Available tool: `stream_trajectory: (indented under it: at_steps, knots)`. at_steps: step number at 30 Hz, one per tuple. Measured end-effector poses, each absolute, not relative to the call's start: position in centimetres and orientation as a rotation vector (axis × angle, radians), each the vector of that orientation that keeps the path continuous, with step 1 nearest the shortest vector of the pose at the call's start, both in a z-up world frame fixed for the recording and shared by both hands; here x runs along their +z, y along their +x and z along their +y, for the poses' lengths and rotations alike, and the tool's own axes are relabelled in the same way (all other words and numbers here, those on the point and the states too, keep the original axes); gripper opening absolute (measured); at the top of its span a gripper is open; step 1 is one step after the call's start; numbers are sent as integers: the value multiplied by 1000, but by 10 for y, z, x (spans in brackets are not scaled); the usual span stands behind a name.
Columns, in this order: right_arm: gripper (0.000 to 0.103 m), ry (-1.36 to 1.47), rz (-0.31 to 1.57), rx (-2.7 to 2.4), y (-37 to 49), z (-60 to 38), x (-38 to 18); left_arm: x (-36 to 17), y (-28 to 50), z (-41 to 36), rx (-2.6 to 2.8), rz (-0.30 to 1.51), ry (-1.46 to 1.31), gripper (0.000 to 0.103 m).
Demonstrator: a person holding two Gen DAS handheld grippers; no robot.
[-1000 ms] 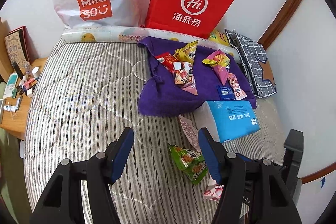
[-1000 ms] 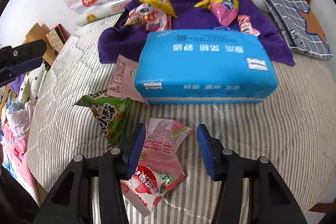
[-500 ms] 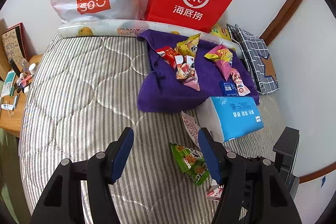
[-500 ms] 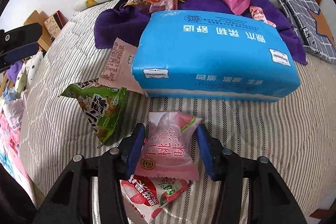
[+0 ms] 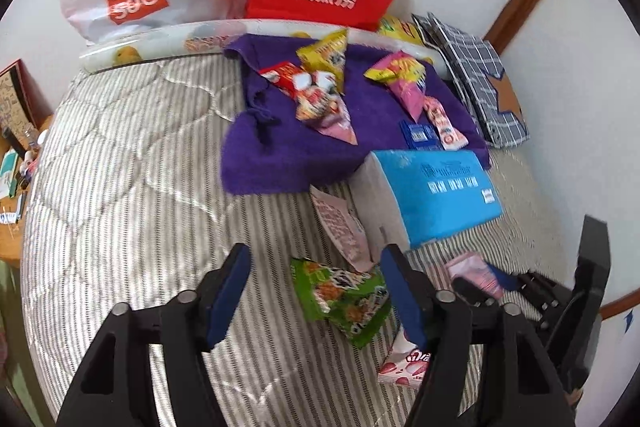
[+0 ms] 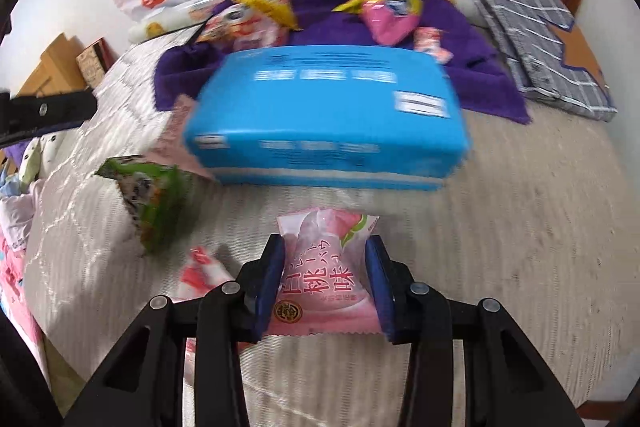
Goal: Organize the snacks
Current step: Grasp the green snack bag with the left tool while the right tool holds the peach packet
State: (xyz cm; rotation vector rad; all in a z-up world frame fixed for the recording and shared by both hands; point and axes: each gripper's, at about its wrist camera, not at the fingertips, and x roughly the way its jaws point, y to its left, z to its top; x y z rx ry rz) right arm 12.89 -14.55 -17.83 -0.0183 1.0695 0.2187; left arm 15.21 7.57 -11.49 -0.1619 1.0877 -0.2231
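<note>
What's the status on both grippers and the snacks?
Right gripper shut on pink peach snack. Left gripper open above green snack. Blue tissue pack ahead.

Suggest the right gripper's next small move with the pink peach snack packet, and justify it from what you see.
Probably carry it up and over the blue tissue pack to the purple towel. The right gripper is already shut on the pink peach snack packet, and most other snacks lie on that towel.

Striped mattress point(image 5: 120, 187) carries purple towel point(image 5: 280, 163), blue tissue pack point(image 5: 440, 195), green snack point(image 5: 344, 295).
</note>
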Motion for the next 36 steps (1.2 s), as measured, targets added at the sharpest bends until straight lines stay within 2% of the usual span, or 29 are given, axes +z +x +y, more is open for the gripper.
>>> stream_trajectory:
  at_steps: [5, 13, 23, 27, 36]
  knots:
    - [42, 14, 1057, 169, 127, -177, -183, -128, 150, 51, -271, 1098, -92, 77]
    - [42, 55, 1063, 129, 124, -205, -192, -151, 143, 22, -271, 1133, 53, 80]
    - [42, 59, 1054, 130, 119, -208, -195, -178, 143, 18, -260, 1204, 63, 79]
    - [42, 58, 1054, 131, 118, -208, -195, -177, 140, 25, -256, 1199, 33, 65]
    - [42, 57, 1053, 134, 110, -207, -195, -174, 123, 44, -225, 1208, 22, 73]
